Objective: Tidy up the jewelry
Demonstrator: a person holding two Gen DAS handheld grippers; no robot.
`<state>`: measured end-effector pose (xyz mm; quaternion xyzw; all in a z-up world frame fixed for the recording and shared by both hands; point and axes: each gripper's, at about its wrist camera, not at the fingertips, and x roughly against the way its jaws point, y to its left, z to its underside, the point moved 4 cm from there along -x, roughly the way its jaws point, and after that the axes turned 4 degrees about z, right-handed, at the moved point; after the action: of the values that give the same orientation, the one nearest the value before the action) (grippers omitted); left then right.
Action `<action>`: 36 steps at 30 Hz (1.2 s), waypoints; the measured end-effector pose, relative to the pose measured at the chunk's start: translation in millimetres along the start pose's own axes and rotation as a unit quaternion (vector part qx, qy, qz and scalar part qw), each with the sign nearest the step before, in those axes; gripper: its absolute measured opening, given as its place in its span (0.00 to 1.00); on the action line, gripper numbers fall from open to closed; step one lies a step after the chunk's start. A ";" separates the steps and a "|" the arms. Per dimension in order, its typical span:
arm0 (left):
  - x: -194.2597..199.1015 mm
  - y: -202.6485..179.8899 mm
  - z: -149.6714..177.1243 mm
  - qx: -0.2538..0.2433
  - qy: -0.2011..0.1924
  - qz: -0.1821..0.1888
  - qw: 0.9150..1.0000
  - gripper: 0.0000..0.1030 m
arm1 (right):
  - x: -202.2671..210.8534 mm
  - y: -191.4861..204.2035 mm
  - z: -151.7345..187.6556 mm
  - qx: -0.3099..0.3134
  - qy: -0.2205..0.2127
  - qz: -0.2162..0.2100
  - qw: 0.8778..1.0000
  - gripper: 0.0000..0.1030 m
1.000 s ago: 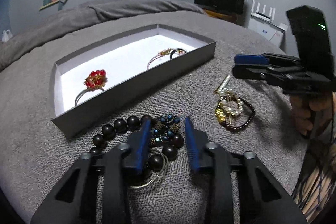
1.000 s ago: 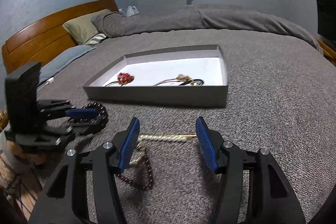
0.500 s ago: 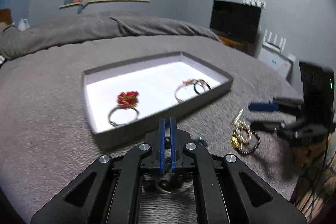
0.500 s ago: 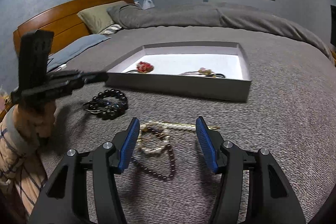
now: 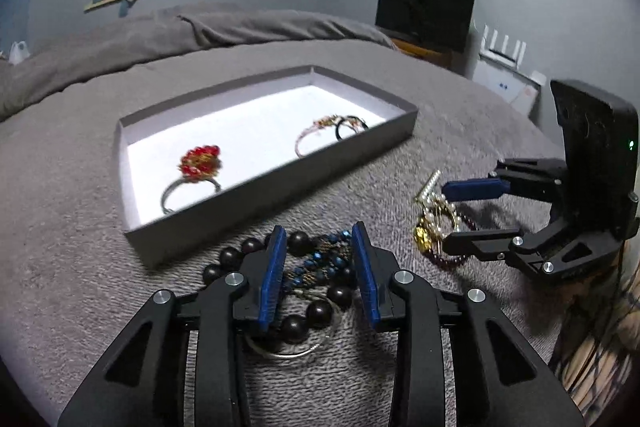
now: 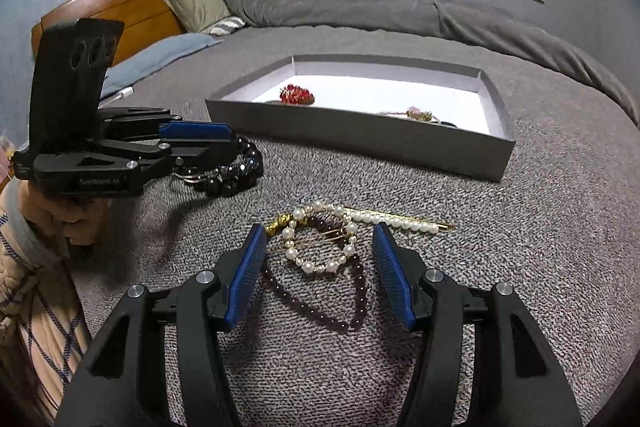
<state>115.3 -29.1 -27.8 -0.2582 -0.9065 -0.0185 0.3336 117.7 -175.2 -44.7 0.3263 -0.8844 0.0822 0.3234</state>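
- A shallow grey cardboard tray with a white floor (image 5: 276, 187) sits on a grey woven bedspread (image 6: 540, 227); it appears to be where the jewelry is collected.
- Two pieces already lie inside it: a silver ring topped with a cluster of red beads (image 5: 198, 163) near one end, and a thin pinkish bangle with a small ornament (image 5: 320, 135) near the other, beside a small dark loop.
- Two piles wait on the bedspread outside the tray, near its front wall.
- The left gripper (image 5: 318, 267), black with blue ribbed pads, is spread apart and holds nothing. It hovers low with one pad on either side of a bracelet of large dark round beads (image 5: 308, 307), tangled with small blue faceted beads and a thin metal ring. That straddling pose suggests it is lining up a pick.
- The right gripper (image 6: 318, 271), the same make, is likewise spread apart and empty. It frames a small bracelet of white pearls (image 6: 320, 243) that lies over a string of small dark red beads (image 6: 324, 311). A gold hair clip lined with pearls (image 6: 396, 221) and a gold nugget-like charm lie touching this pile.
- Each pile sits in front of its own gripper, likely so both hands can work without crossing.
- Pale lettering on the side of the left gripper's body, seen from the right wrist camera, seems to read "GenRobot.AI"; it is small and partly unclear.
- No other writing is legible.
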 end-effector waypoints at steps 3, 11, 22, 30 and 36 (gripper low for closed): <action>-7.4 -3.3 2.4 -0.006 0.011 -0.005 1.000 0.34 | -3.6 0.7 0.6 0.002 0.007 0.003 1.000 0.54; -17.6 -9.6 5.7 -0.017 0.026 -0.015 0.999 0.32 | -9.1 -4.1 0.0 -0.011 0.015 0.003 1.000 0.39; 6.6 -3.5 -2.7 -0.015 -0.017 -0.016 1.000 0.05 | 7.2 -14.1 -9.6 -0.024 -0.019 0.002 1.000 0.38; 9.4 5.6 -3.5 0.002 -0.011 0.001 1.000 0.19 | 14.2 -21.7 -13.9 -0.034 -0.034 0.007 0.999 0.38; 2.1 -10.6 -0.2 -0.029 0.000 0.004 1.000 0.37 | 13.1 -21.3 -15.4 -0.033 -0.034 0.006 0.999 0.38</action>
<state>108.9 -37.4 -24.9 -0.2714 -0.9045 -0.0434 0.3261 131.6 -193.0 -26.0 0.3131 -0.8990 0.0441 0.3031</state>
